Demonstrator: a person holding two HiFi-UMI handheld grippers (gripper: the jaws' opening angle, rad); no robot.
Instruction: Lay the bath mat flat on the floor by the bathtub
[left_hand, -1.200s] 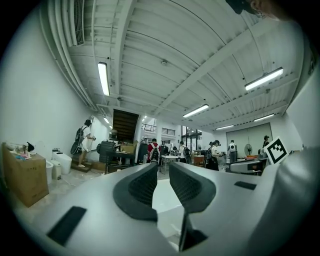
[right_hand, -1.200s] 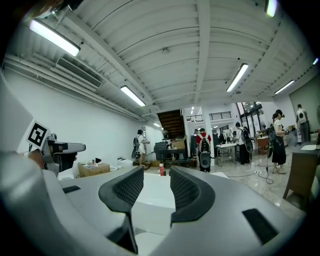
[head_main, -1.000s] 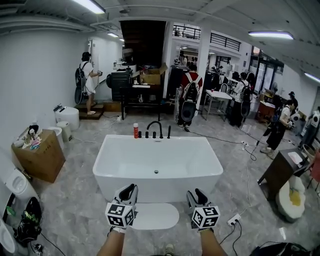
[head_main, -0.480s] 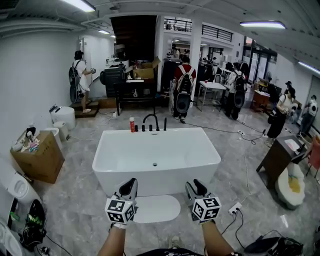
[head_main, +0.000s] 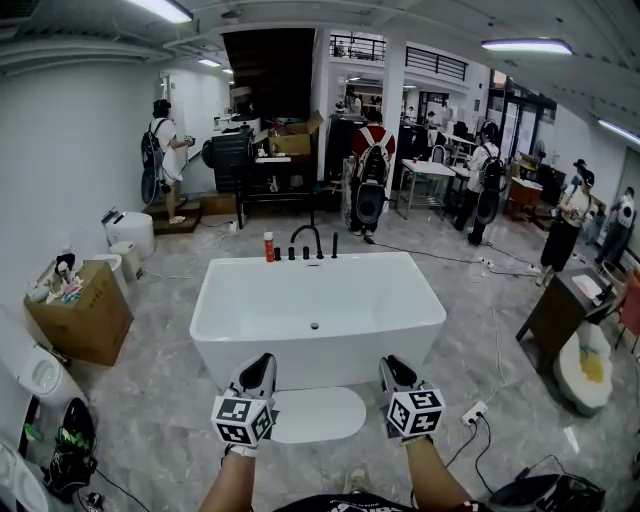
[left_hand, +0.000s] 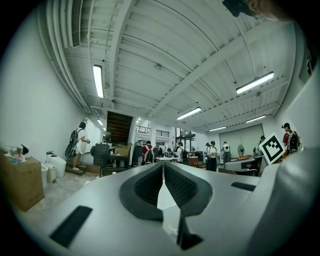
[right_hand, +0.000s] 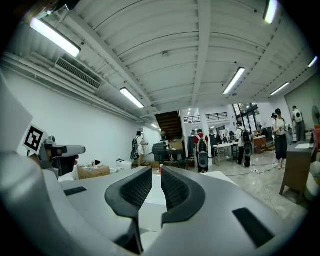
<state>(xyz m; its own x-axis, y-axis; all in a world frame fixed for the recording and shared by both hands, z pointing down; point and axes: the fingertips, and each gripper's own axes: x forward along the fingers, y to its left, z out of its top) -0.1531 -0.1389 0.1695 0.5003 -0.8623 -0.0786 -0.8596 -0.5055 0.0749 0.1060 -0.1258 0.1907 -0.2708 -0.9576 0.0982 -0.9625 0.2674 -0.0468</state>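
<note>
A white bathtub (head_main: 320, 358) stands on the grey marbled floor (head_main: 150, 400) of a crowded workshop. The pale oval bath mat (head_main: 315, 416) lies flat on the floor just in front of it, below and between two handheld grippers. The left gripper (head_main: 262, 366) is closed tight and empty. The right gripper (head_main: 392, 369), whose jaws have just been closing to a slim gap, holds nothing.

My forearms (head_main: 228, 487) reach out side by side, with my left gripper (head_main: 262, 366) at seven o'clock and my right gripper (head_main: 393, 368) at five, both level and pointing to twelve. My left jaws meet on nothing. My right jaws have just been closing and stand a slit apart, empty.
</note>
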